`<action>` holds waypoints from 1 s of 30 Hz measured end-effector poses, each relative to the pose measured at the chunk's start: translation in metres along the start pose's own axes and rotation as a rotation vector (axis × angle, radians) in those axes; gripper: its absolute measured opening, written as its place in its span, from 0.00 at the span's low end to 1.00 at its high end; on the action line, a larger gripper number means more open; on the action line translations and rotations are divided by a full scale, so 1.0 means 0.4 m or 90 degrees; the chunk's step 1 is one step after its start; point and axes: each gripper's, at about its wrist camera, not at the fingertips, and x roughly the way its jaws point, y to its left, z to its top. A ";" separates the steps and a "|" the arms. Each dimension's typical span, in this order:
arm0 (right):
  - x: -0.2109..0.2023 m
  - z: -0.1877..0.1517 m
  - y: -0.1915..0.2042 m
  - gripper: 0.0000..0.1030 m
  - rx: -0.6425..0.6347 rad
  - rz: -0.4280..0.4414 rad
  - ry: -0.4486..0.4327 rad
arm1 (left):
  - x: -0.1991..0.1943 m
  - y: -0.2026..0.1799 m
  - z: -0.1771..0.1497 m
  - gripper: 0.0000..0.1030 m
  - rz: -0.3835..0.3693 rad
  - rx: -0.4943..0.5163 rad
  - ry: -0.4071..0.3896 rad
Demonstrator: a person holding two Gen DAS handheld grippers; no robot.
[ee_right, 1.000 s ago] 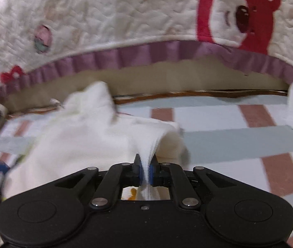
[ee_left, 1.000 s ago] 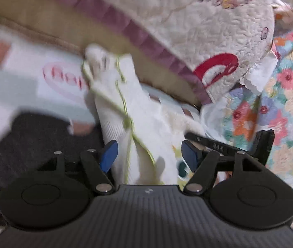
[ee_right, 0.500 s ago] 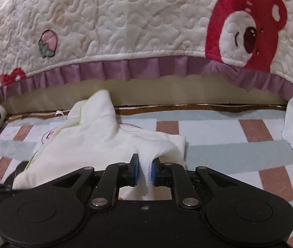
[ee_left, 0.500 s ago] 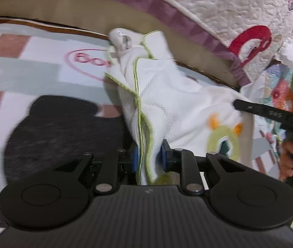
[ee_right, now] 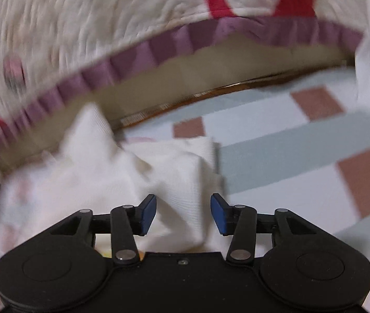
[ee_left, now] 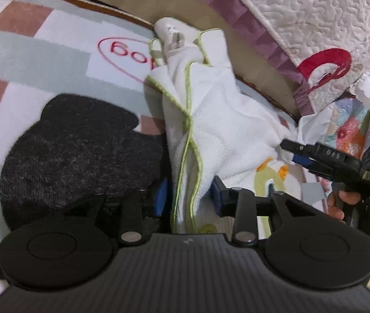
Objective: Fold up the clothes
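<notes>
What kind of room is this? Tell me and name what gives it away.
Probably a bedroom or a child's room: a quilted bedspread with a purple ruffle hangs over a bed edge, a soft checked play mat covers the floor, and a small white garment with green piping lies on it for folding.

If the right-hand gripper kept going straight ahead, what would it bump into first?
Most likely the white garment lying between its opening jaws; the right gripper points straight at that bunched fold.

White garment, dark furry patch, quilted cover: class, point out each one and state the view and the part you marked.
White garment [ee_left: 221,130]: left wrist view, its textured middle.
Dark furry patch [ee_left: 80,151]: left wrist view, its centre.
Quilted cover [ee_left: 302,13]: left wrist view, its stitched cream surface.
</notes>
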 end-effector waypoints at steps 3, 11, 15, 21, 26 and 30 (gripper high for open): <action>-0.010 0.006 -0.032 0.64 0.117 0.099 -0.005 | -0.013 -0.005 0.014 0.35 -0.013 0.004 -0.005; 0.105 0.034 -0.039 0.65 0.202 0.075 0.036 | 0.002 -0.009 0.006 0.32 -0.003 0.051 -0.001; 0.042 0.066 0.047 0.10 0.031 0.142 -0.121 | -0.007 -0.015 -0.007 0.29 0.010 0.076 -0.006; 0.096 0.079 0.116 0.35 -0.219 -0.132 -0.045 | 0.003 -0.019 -0.018 0.44 0.025 0.085 -0.018; 0.016 0.044 0.080 0.39 -0.134 -0.123 -0.090 | 0.002 -0.001 -0.014 0.45 0.002 0.054 -0.007; -0.059 -0.011 0.035 0.40 -0.105 -0.097 -0.065 | -0.001 0.021 -0.017 0.45 -0.039 0.014 0.012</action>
